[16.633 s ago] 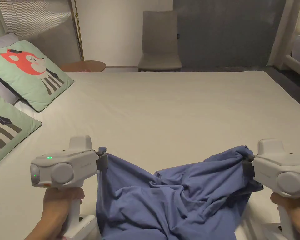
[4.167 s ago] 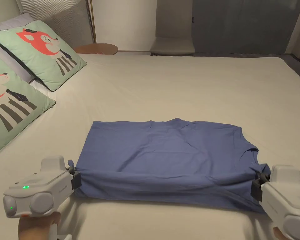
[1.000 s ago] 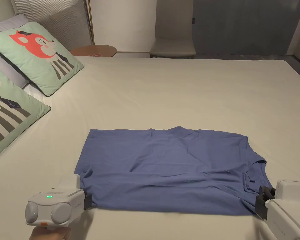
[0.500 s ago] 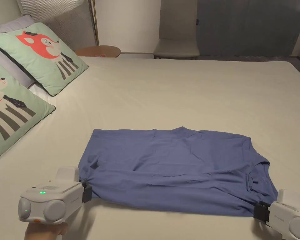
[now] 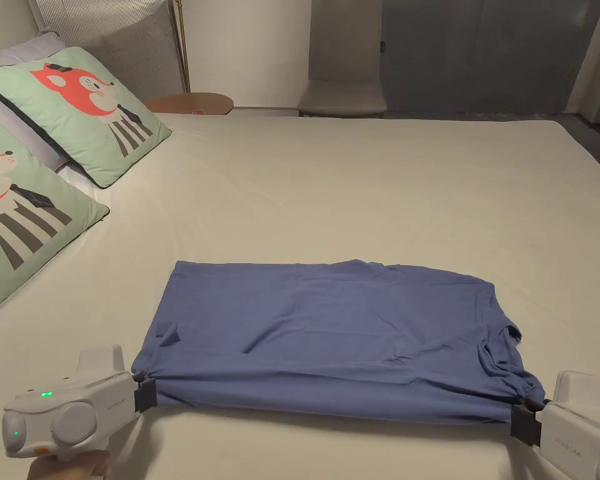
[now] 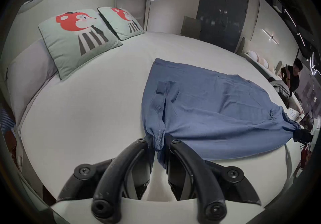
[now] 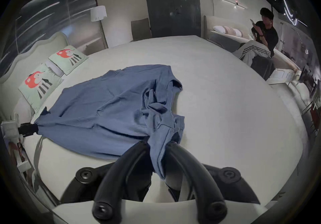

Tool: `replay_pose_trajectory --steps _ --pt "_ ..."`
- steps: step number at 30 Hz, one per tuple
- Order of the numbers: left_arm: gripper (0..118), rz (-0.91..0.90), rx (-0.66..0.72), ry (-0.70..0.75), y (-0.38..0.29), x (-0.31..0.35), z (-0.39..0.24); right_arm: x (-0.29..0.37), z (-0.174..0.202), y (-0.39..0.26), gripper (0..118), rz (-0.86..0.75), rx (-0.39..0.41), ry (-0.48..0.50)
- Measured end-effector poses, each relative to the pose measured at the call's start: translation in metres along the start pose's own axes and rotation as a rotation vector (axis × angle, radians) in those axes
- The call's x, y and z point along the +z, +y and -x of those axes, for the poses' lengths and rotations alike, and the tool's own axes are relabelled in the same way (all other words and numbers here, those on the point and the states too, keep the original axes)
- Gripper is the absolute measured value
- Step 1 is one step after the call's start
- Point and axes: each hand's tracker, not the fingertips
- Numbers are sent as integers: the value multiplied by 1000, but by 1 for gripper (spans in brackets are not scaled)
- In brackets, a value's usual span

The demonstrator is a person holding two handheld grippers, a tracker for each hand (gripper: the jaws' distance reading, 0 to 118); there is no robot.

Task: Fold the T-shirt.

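We are holding the T-shirt (image 5: 330, 337) stretched crosswise along the bed's (image 5: 367, 187) near edge, its long axis running between our hands. Our left gripper (image 6: 159, 142) is pinching the near hem corner, our right gripper (image 7: 157, 147) clamping the bunched collar end, ready for folding away from us.

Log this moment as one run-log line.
stage: fold under way | blue cotton T-shirt: flat on white bed, near edge lifted | left claw: shut on corner | right claw: shut on corner
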Motion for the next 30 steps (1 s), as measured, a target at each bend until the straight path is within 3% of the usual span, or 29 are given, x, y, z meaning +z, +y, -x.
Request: replay_pose_trajectory --steps 6,15,17,19,21,25,30 --pt "8 63 -20 18 -36 10 12 12 3 -46 11 47 50 -42" --pt "11 96 -30 57 -40 6 5 1 3 -55 13 82 19 -72" --pt "37 71 12 70 -34 15 -4 17 13 -40 39 29 26 -79" --pt "78 -3 66 14 -22 29 -11 36 25 -20 80 -62 57 -64" --pt "104 -96 92 -44 -8 45 -21 56 39 0 100 -162 65 -38" --pt "107 -337 55 -113 24 84 -52 73 60 33 101 -341 89 17" --pt "107 -536 -11 -141 50 123 -84 97 85 58 101 -528 136 17"
